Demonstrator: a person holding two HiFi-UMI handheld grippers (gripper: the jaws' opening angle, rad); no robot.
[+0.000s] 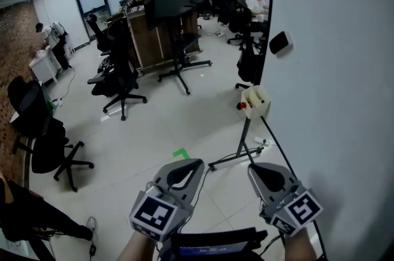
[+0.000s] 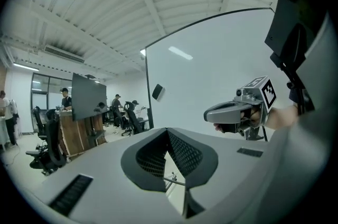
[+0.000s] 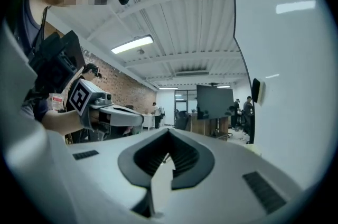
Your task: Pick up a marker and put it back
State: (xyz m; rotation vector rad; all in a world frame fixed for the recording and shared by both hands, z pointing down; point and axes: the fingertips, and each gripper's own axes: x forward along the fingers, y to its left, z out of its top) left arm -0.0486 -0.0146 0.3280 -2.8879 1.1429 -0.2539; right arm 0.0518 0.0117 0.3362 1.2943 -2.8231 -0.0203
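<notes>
A beige holder box hangs at the whiteboard's left edge, with a small red thing at its side; too small to tell if it is a marker. No marker shows plainly anywhere. My left gripper and right gripper are side by side low in the head view, well short of the box, both pointing toward it. The left gripper's jaws meet with nothing between them. The right gripper's jaws are also together and hold nothing. Each gripper view shows the other gripper beside it.
The whiteboard fills the right side, with a black eraser stuck on it and its stand's legs on the floor ahead. Office chairs, a wooden desk and several people are farther back. A green tape mark lies on the floor.
</notes>
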